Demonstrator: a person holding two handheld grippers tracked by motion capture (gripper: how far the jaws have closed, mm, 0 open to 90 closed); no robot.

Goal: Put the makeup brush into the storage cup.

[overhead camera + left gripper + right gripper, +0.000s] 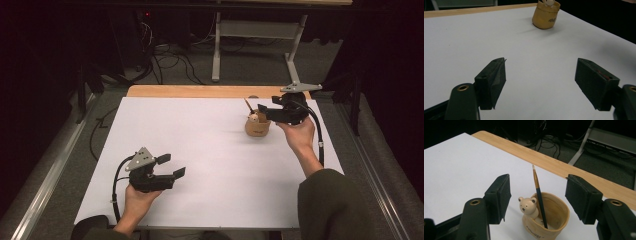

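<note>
White paper covered the table (200,150); at its far right, the right gripper (537,195) hung wide open, empty, above the tan bear-faced cup (549,220), likely having dropped in the dark pencil (539,195). Left gripper (170,166) idled near-left, open and empty.

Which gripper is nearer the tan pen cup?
Right. The right gripper hovers just over the tan pen cup, jaws open; the left gripper is far off, near the table's front-left.

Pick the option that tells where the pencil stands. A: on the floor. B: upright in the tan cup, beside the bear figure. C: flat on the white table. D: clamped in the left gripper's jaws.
B: the pencil stands in the tan cup next to the bear figure.
</note>
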